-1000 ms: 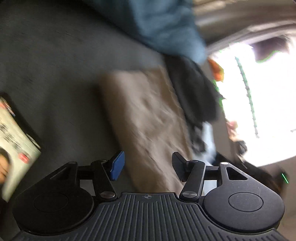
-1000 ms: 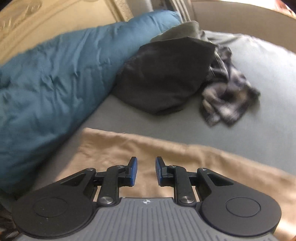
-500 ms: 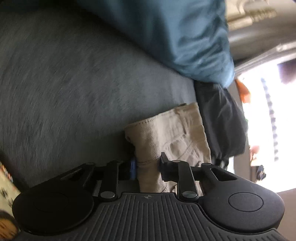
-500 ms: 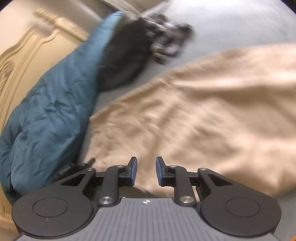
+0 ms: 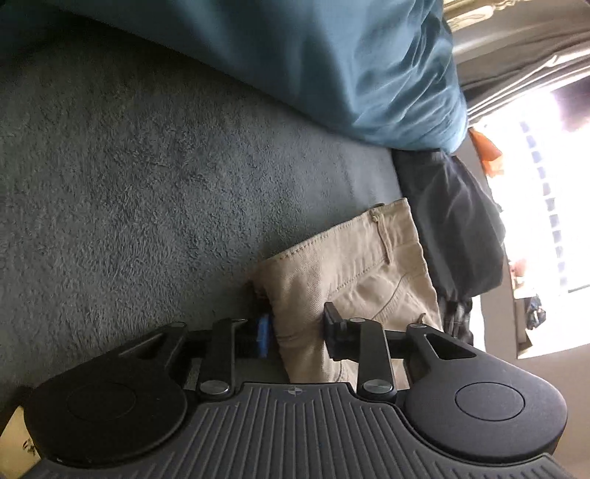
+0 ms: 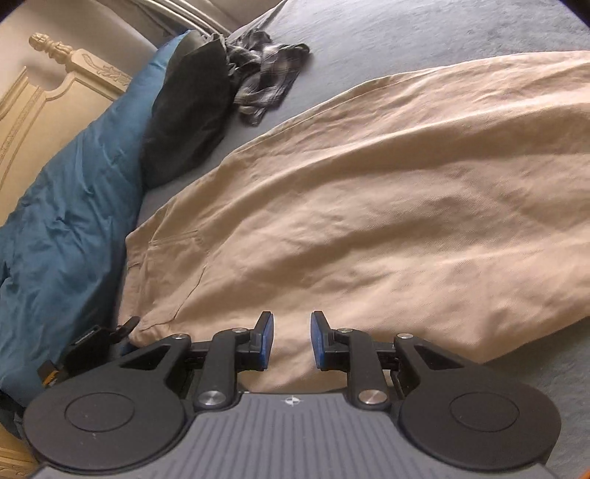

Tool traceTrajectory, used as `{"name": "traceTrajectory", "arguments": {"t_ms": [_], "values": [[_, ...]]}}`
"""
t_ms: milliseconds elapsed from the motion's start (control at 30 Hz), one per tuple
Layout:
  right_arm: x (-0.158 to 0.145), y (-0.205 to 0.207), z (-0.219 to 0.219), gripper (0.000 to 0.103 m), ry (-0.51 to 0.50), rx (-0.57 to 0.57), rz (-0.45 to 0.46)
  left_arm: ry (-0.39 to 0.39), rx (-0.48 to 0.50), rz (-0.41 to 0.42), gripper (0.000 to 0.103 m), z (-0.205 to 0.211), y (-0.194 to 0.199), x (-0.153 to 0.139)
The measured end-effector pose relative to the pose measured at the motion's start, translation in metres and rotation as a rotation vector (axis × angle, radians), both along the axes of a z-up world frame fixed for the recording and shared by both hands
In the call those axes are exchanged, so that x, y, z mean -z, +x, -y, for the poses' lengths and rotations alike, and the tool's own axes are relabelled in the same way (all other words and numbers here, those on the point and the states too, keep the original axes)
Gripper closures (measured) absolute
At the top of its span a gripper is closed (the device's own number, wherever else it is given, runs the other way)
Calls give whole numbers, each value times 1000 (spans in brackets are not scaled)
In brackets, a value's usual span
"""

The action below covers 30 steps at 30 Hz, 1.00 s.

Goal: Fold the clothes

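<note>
Nearest to us in the left wrist view, the left gripper [image 5: 297,331] has the waistband corner of the tan trousers [image 5: 354,280] between its two pads; its jaws are opening at this moment, the blue pad on the left sits against the cloth's folded edge, and the dark pad on the right rests on the fabric, so we read it as gripping the corner. In the right wrist view, the right gripper [image 6: 292,341] hangs just over the near edge of the same trousers [image 6: 368,206], its blue pads a small gap apart with nothing pinched between them; cloth shows below and behind the gap, but the pads do not press on it. We see the trousers spread flat on the grey blanket [image 6: 424,29], running from the near left, where a back pocket seam shows, out to the far right. Along the left side lies a teal quilt [image 6: 66,206], just beside the trousers' waist end. Farther on, a dark garment [image 6: 188,114] leans against the quilt, and beyond it a crumpled plaid garment [image 6: 265,81] lies on the blanket, apart from the trousers. At the far left stands a cream carved headboard [image 6: 55,84].
</note>
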State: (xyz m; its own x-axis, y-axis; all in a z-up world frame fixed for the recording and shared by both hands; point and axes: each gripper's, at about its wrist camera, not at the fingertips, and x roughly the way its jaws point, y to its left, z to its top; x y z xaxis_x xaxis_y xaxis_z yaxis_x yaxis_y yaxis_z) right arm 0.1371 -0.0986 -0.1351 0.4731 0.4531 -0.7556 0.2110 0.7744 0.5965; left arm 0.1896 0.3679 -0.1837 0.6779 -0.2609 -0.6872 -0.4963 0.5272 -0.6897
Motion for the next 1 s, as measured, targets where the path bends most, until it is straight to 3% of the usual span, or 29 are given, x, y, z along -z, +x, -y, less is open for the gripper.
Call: {"name": "traceTrajectory", "arguments": {"t_ms": [100, 233, 333, 500, 600, 667, 733, 833, 900, 1000], "values": [[1, 1, 4, 80, 12, 12, 16, 25, -35, -16, 67, 1, -4, -16], [-6, 4, 7, 80, 1, 10, 50, 251, -204, -28, 57, 12, -21, -47], [-14, 9, 6, 80, -29, -8, 81, 332, -226, 19, 57, 24, -29, -67], [-22, 39, -12, 80, -145, -94, 138, 411, 105, 135, 57, 97, -24, -81], [-27, 66, -31, 80, -207, -152, 196, 414, 341, 142, 58, 152, -19, -70], [-27, 86, -46, 80, -259, -197, 223, 467, 426, 136, 58, 182, -32, -59], [-23, 106, -58, 79, -283, -234, 225, 600, 465, 144, 58, 202, -36, -51], [-8, 136, -81, 80, -322, -317, 209, 682, 489, 146, 58, 211, -39, -44], [6, 156, -94, 80, -358, -356, 187, 663, 487, 145, 58, 206, -28, -34], [19, 180, -93, 81, -377, -326, 175, 610, 477, 147, 58, 198, -27, -33]]}}
